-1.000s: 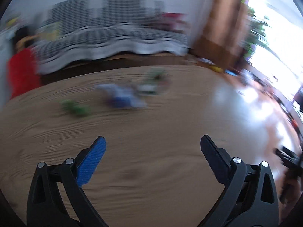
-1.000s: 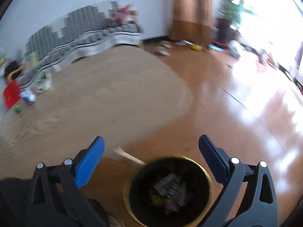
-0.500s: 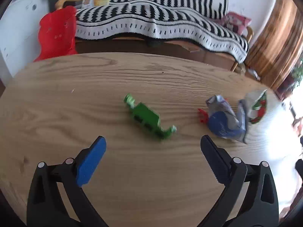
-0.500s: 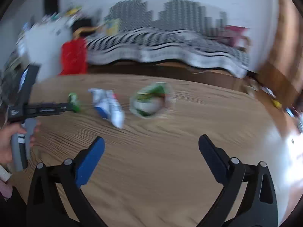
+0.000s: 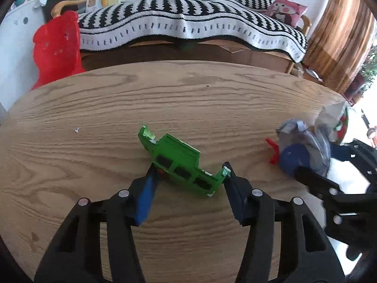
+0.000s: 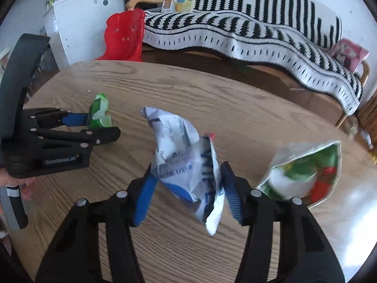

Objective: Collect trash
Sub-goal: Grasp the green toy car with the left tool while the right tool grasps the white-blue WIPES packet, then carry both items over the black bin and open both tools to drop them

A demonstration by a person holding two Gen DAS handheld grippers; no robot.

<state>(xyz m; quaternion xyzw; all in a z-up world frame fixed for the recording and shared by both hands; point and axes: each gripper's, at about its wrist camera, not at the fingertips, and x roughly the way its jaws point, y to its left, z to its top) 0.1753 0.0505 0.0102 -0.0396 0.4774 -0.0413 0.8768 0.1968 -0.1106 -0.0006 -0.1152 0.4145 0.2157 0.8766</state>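
Note:
A flattened green carton (image 5: 179, 162) lies on the round wooden table (image 5: 165, 99). My left gripper (image 5: 189, 168) straddles it; its jaws are closing and the pads touch the carton's two ends. In the right wrist view the same carton (image 6: 99, 113) sits in the left gripper (image 6: 102, 126). My right gripper (image 6: 187, 174) is closing on a crumpled blue-and-white wrapper (image 6: 181, 155), which stands pinched between the pads. That wrapper (image 5: 299, 148) also shows at the right of the left wrist view.
A green, red and white snack bag (image 6: 304, 172) lies just right of the right gripper. Behind the table stand a sofa under a black-and-white blanket (image 5: 188, 23), a red plastic chair (image 5: 56, 47) and a white cabinet (image 6: 77, 23). A hand (image 6: 23, 186) holds the left gripper.
Both grippers have swung over the table and come down on the trash. Their jaws have narrowed from wide open, the left around the green carton and the right around the wrapper.

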